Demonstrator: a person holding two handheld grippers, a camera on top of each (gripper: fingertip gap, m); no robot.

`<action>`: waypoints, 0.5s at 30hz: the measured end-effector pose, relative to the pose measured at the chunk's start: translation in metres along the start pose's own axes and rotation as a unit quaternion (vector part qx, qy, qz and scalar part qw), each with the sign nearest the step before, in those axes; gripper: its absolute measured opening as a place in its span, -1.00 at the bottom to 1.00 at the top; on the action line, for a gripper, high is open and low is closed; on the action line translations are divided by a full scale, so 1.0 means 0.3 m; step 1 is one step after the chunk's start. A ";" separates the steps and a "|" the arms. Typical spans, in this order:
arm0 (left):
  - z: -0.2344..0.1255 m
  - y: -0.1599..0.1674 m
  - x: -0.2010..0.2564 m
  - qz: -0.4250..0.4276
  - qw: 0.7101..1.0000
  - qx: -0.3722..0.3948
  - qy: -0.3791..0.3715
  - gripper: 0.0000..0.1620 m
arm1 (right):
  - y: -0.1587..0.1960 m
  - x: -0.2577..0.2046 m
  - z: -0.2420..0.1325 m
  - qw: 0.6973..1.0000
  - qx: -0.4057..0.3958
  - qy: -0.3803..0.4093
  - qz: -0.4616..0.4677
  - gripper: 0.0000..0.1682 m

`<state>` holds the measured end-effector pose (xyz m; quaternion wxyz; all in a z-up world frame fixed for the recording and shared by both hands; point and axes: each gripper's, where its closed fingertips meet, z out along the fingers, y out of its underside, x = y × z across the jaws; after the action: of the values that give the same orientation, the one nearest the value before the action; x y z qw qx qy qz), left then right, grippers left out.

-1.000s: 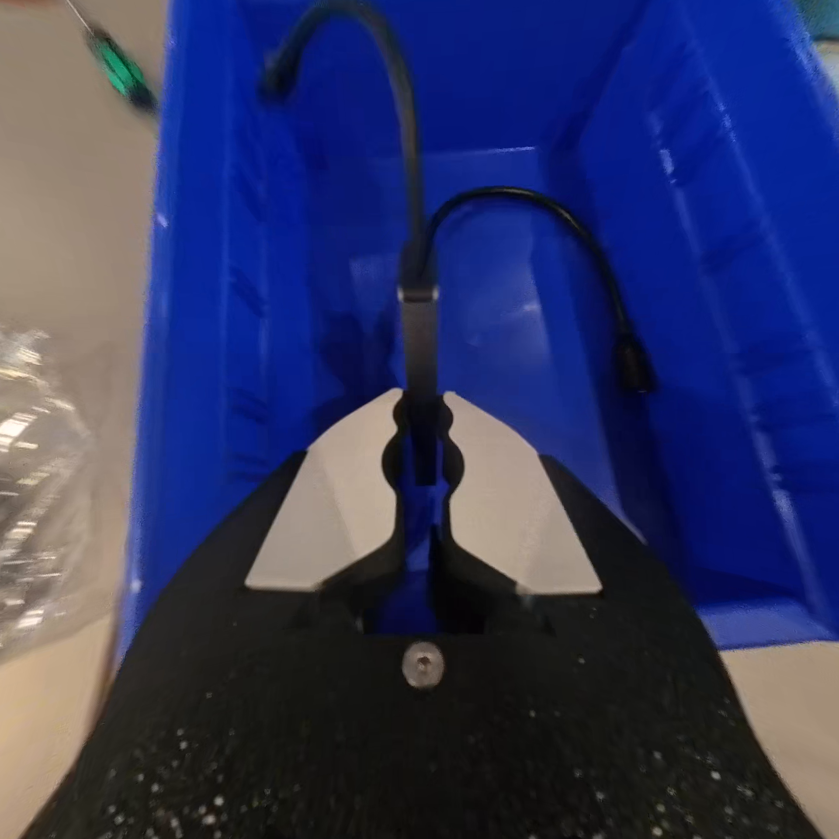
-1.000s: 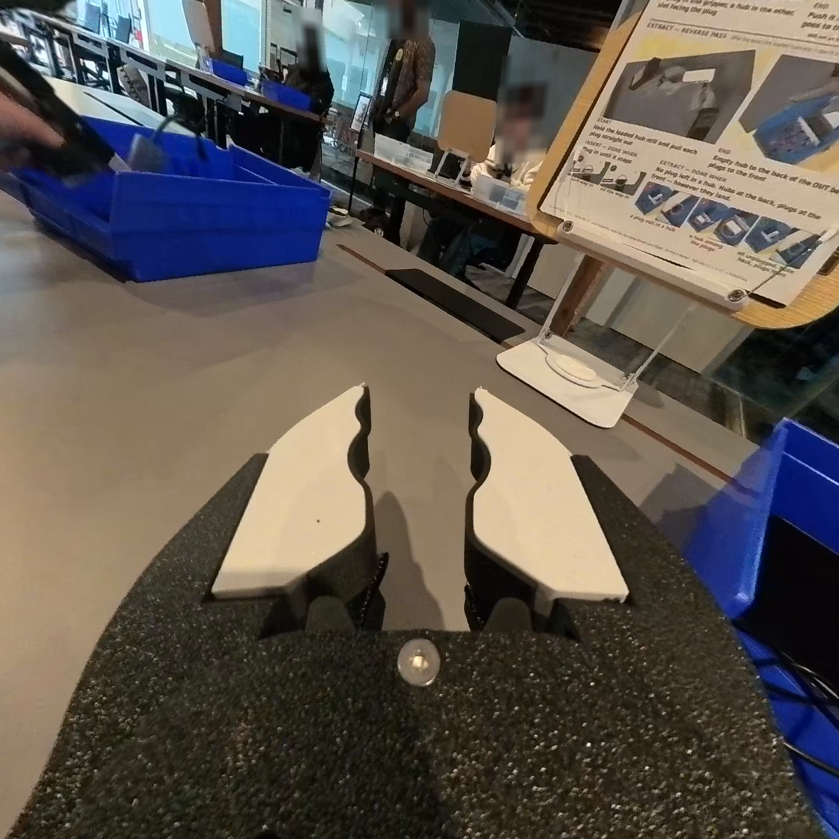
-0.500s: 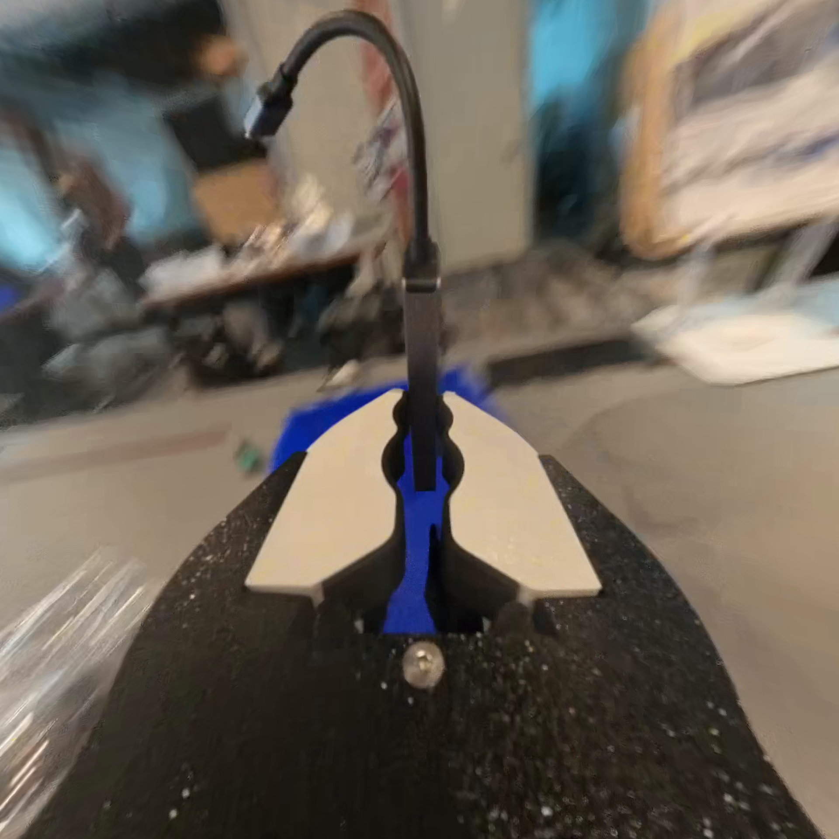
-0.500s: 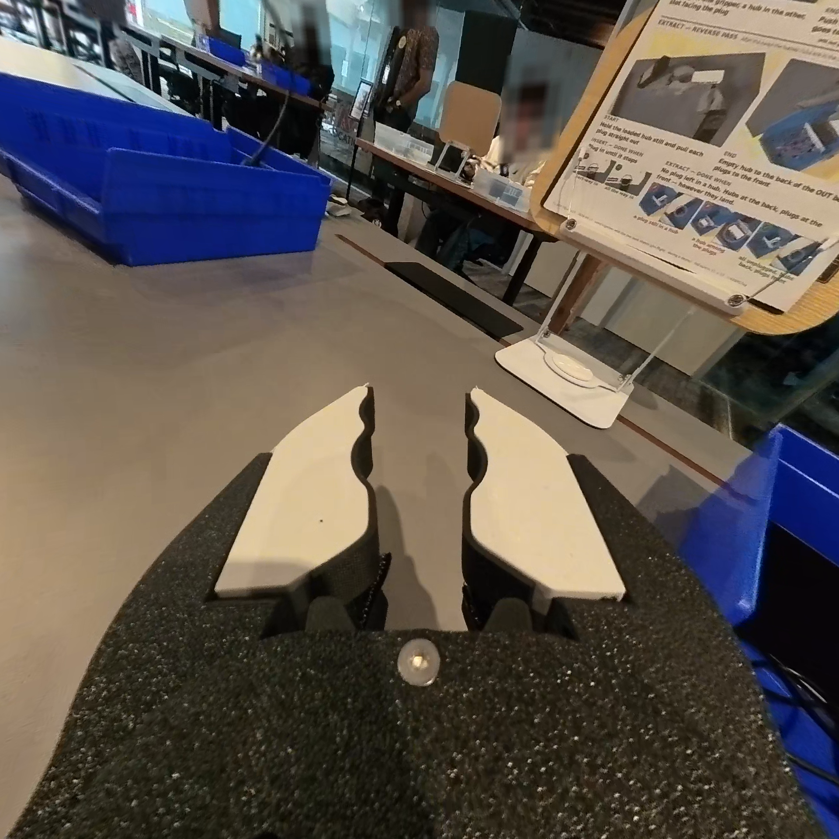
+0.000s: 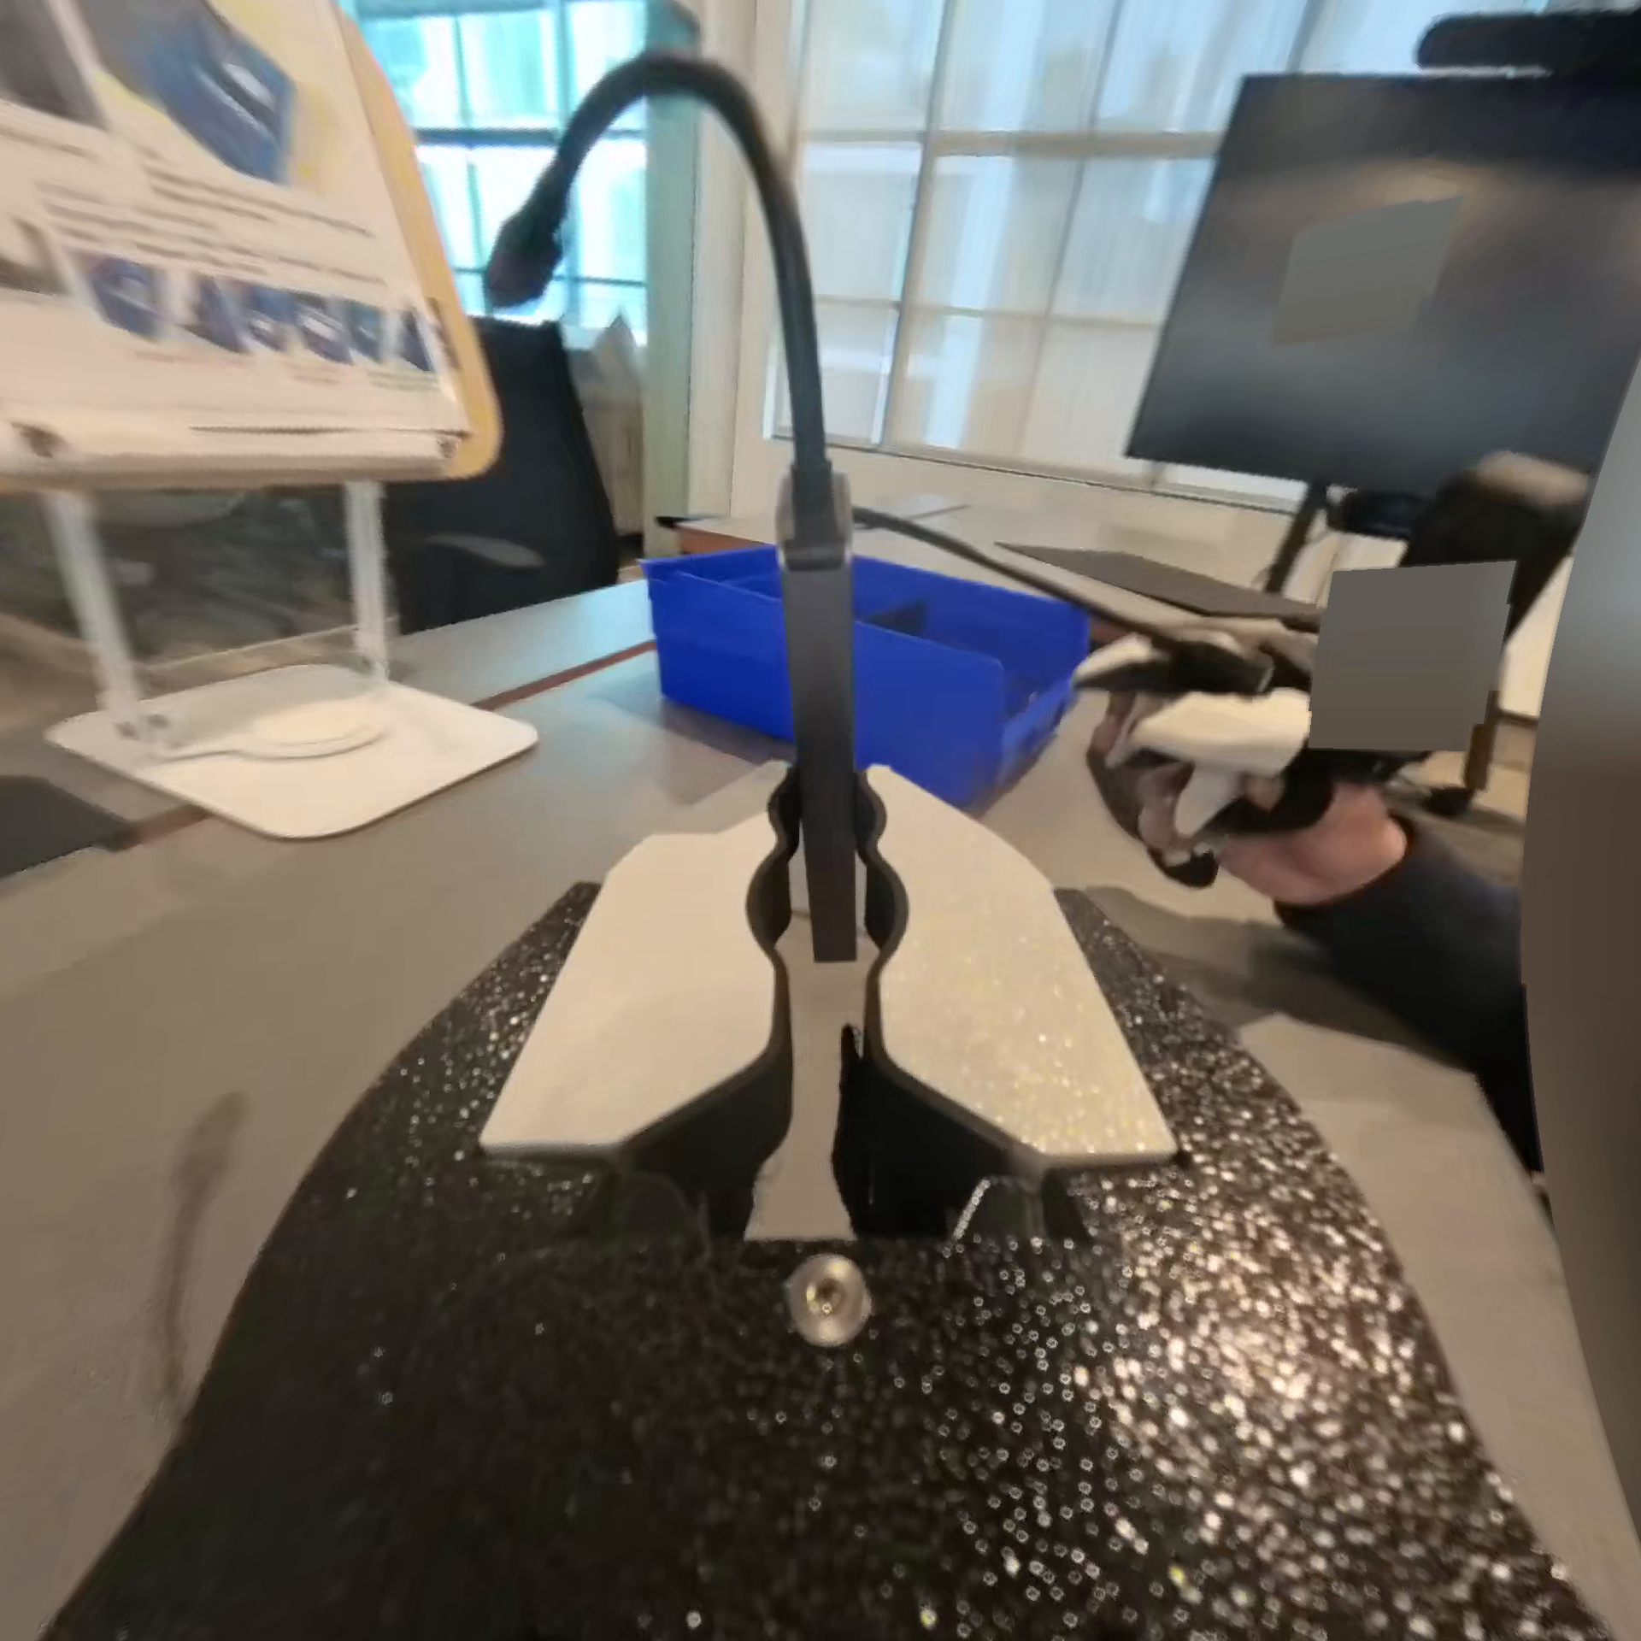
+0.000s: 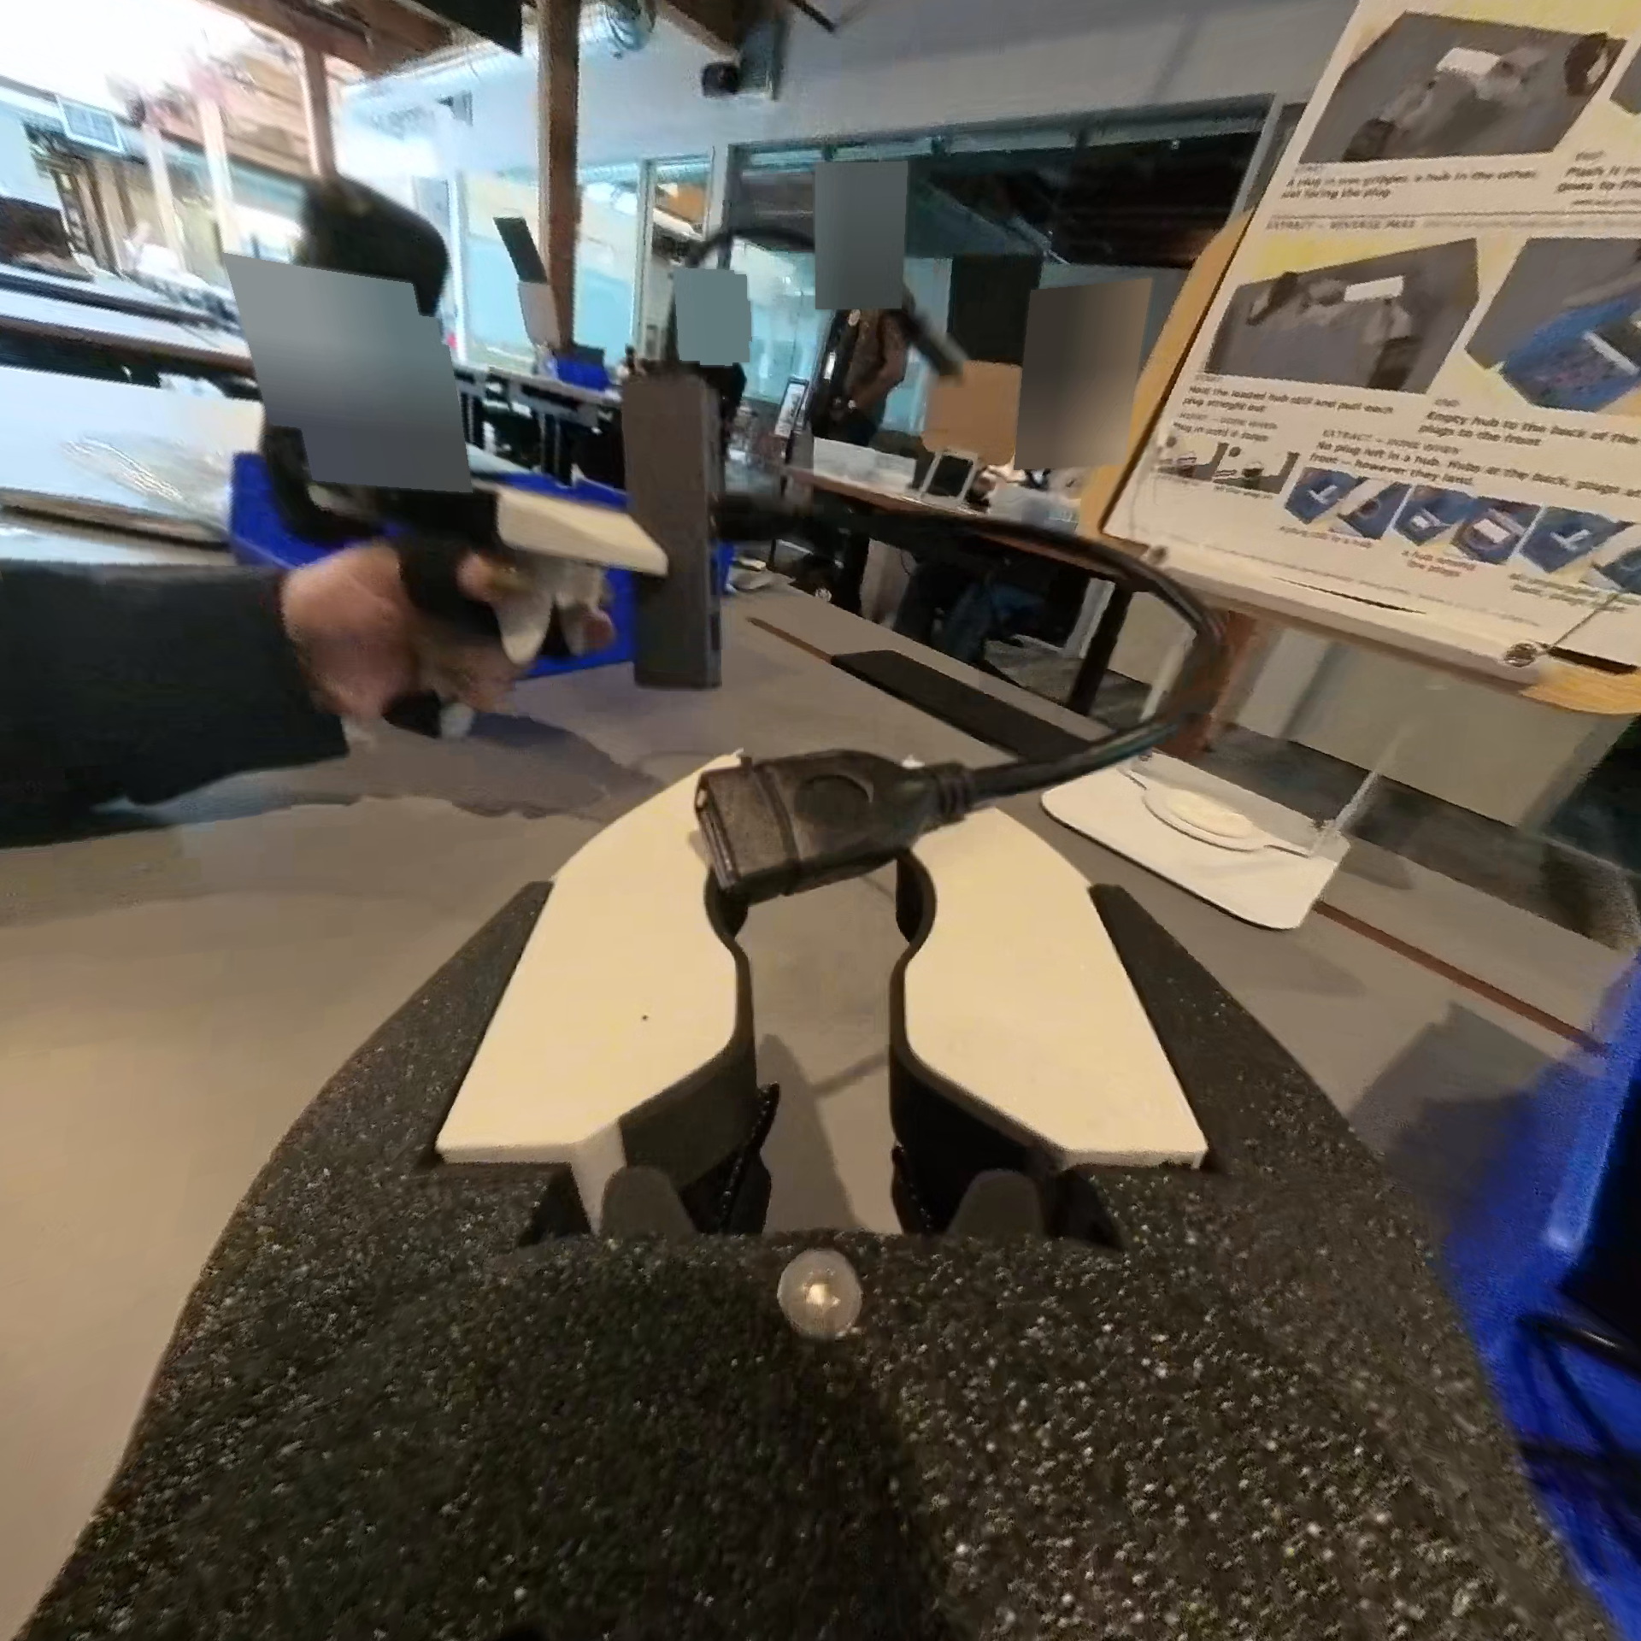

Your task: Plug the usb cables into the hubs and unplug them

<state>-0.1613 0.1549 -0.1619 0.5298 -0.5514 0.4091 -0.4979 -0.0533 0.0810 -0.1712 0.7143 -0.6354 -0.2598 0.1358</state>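
Note:
My left gripper (image 5: 826, 799) is shut on a dark grey USB hub (image 5: 821, 710) and holds it upright above the grey table. The hub's own black cable (image 5: 781, 222) arches up and to the left. My right gripper (image 6: 821, 799) is shut on the black plug (image 6: 799, 826) of a USB cable (image 6: 1181, 675), which lies crosswise at the fingertips. The cable loops away to the right. In the right wrist view the hub (image 6: 675, 533) stands ahead on the left, in the left gripper (image 6: 648, 550). In the left wrist view the right gripper (image 5: 1119, 666) is at the right, apart from the hub.
A blue bin (image 5: 932, 675) stands on the table beyond the hub. Another blue bin (image 6: 1554, 1243) is close at my right. An instruction board on a clear stand (image 6: 1199, 826) stands at the back. A dark monitor (image 5: 1385, 266) is behind the right hand.
My left gripper lifted the hub out of the blue bin and swung to face the right gripper. My right gripper, open and empty before, now holds the cable plug.

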 end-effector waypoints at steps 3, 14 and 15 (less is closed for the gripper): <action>0.019 0.034 -0.013 -0.016 0.999 0.035 0.001 -0.86 | 0.001 0.001 -0.002 1.000 0.004 -0.003 0.007 -0.65; 0.020 0.091 -0.025 -0.037 0.998 0.042 0.003 -0.86 | -0.030 -0.110 0.061 0.996 0.029 -0.062 0.052 -0.65; 0.020 0.097 -0.035 -0.025 0.999 0.039 -0.012 -0.86 | -0.038 -0.091 0.057 0.998 0.037 -0.035 0.031 -0.66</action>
<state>-0.1549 0.1632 -0.1915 0.5429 -0.5463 0.3696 -0.5199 -0.0867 0.0793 -0.1645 0.7230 -0.6115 -0.2599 0.1893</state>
